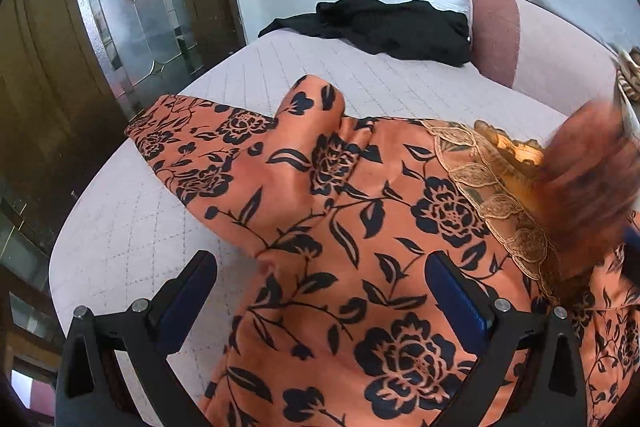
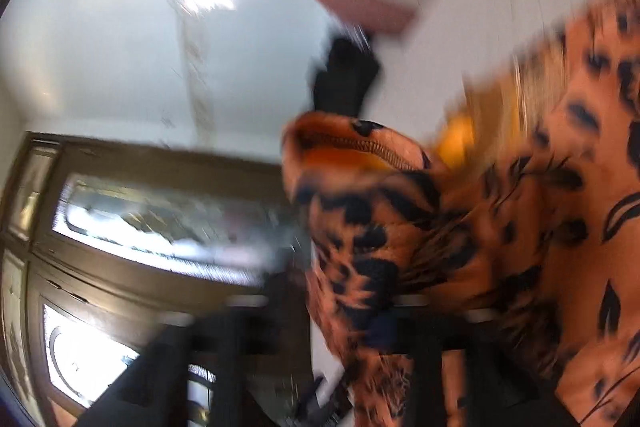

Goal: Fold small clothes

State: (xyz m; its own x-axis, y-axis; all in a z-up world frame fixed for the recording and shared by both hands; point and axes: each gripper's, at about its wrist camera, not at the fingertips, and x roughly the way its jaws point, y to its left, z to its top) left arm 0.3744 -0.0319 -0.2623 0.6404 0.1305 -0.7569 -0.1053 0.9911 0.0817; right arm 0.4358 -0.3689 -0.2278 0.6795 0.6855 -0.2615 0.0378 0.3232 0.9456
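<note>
Orange floral garment (image 1: 360, 227) lies spread over the quilted bed (image 1: 132, 235), lace-trimmed neckline (image 1: 492, 195) toward the bolster pillow (image 1: 496, 31). One sleeve (image 1: 224, 143) reaches out on the side away from the bolster. A black garment (image 1: 384, 23) sits crumpled just beside the bolster, well apart from the orange one.

Left tool (image 1: 320, 303): jaws spread wide, hovering over the garment body, nothing pinched.

Right tool (image 2: 320, 327): badly smeared in its own view. Bunched floral cloth (image 2: 380, 227) lies across its fingers; jaws look parted, but whether the pads press the cloth I cannot tell.

Risks, as judged:
- Cloth snagged on the right tool could drag a fold askew.
- A loose bunch dropping near the neckline may leave a lump.
- Left tool holds nothing down, so the body can slide on the quilt.
- Lace may catch on a pad.
</note>
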